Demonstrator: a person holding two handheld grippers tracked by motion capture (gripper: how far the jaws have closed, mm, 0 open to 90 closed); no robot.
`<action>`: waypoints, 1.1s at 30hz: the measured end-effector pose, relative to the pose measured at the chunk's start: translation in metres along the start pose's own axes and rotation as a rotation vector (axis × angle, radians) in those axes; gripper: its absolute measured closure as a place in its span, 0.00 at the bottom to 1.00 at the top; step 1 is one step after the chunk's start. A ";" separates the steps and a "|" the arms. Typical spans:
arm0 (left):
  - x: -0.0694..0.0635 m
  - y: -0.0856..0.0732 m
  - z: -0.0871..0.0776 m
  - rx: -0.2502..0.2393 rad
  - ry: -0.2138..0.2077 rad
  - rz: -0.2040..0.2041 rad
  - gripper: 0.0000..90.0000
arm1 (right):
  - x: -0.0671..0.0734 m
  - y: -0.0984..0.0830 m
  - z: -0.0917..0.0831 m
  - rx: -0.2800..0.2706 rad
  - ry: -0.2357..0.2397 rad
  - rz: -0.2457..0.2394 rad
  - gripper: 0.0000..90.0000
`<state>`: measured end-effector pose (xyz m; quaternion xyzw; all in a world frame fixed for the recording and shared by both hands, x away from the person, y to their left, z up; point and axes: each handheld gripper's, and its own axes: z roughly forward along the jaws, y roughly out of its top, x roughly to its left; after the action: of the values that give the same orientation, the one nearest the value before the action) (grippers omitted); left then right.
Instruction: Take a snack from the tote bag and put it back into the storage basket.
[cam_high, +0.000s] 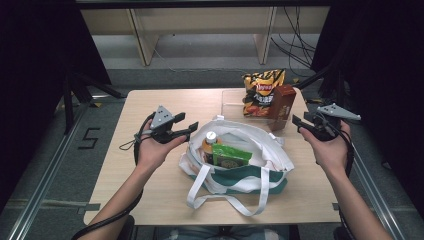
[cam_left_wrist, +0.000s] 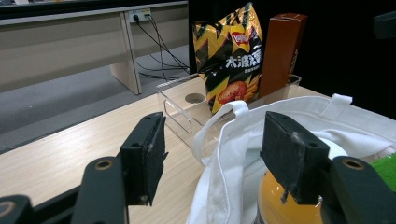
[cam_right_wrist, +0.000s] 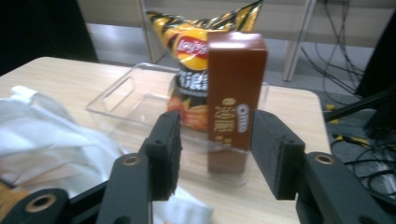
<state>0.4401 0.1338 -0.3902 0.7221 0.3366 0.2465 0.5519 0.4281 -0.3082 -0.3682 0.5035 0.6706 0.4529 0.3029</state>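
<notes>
Brown carton (cam_high: 281, 106) stands upright in the near right corner of a clear plastic tray (cam_high: 232, 102) at the far side of the table (cam_high: 150, 195), touching a chip bag (cam_high: 260, 92) on its left. From the high view, the right gripper (cam_high: 302, 125) hovers just right of the carton, jaws apart and gripping nothing, while the left gripper (cam_high: 187, 131) sits at the left rim of a white tote bag (cam_high: 250, 165) that holds an orange bottle (cam_high: 210, 142) and a green packet (cam_high: 230, 156)

Left gripper view: its jaws stand wide, released, one on either side of the tote's rim (cam_left_wrist: 224, 140), over the bottle (cam_left_wrist: 280, 205)

Right gripper view: the carton (cam_right_wrist: 236, 93) rises beyond the gap between the parted jaws, untouched
</notes>
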 end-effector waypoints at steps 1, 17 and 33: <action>0.000 0.000 0.000 -0.001 0.000 -0.001 0.44 | 0.002 -0.002 -0.002 0.000 0.002 0.000 0.62; -0.003 -0.001 0.001 0.001 -0.007 0.005 0.44 | 0.033 -0.018 -0.013 0.010 0.134 -0.034 0.66; -0.002 -0.002 0.000 -0.004 -0.017 0.000 0.44 | 0.067 -0.022 -0.014 0.015 0.270 -0.088 0.64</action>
<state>0.4380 0.1323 -0.3925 0.7231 0.3316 0.2411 0.5559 0.3868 -0.2502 -0.3792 0.4103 0.7299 0.4980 0.2255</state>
